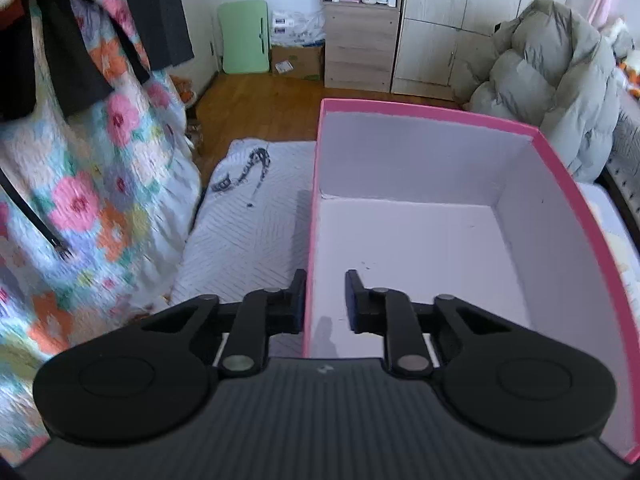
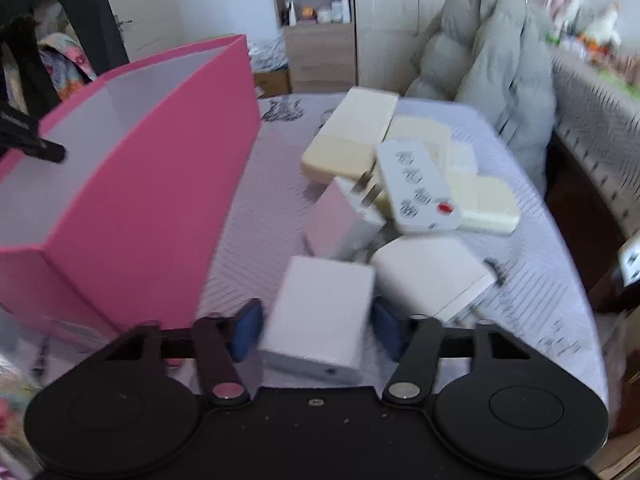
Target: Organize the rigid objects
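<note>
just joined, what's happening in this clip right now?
A person with a gripper in each hand is sorting hard items on a bed into a pink box, which is empty so far. The left gripper straddles the box's near left wall, one finger outside and one inside. The right gripper has its pads either side of a white rectangular block, the nearest item in the pile; contact is too blurred to confirm. A white remote and cream blocks lie beyond.
</note>
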`<state>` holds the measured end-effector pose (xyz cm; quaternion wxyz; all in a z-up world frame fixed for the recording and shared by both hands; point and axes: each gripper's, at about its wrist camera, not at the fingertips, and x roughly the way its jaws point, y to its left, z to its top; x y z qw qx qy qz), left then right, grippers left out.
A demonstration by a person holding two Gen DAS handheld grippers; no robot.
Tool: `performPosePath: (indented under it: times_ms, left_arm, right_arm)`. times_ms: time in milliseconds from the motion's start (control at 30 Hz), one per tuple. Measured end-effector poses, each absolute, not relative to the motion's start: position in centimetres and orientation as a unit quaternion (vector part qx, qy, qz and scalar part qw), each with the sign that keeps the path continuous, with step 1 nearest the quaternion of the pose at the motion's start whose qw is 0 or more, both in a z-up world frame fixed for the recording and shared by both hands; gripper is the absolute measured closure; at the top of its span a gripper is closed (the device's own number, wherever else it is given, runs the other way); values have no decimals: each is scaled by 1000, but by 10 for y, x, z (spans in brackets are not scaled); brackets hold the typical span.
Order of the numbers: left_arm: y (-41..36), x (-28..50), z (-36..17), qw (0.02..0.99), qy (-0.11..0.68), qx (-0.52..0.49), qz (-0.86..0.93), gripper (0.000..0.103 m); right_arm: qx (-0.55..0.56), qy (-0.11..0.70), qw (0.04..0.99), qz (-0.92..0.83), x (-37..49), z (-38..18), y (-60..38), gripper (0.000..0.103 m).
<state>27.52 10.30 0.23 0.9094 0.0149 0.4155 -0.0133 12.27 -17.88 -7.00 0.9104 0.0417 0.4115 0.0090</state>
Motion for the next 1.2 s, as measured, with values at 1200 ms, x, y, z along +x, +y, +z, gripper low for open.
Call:
performPosePath:
  times_ms: [1200]
  left_arm:
    - [113, 273, 2, 914, 406, -31, 1, 100]
  right_arm:
    - [142, 304, 914, 228, 166, 68, -150, 49]
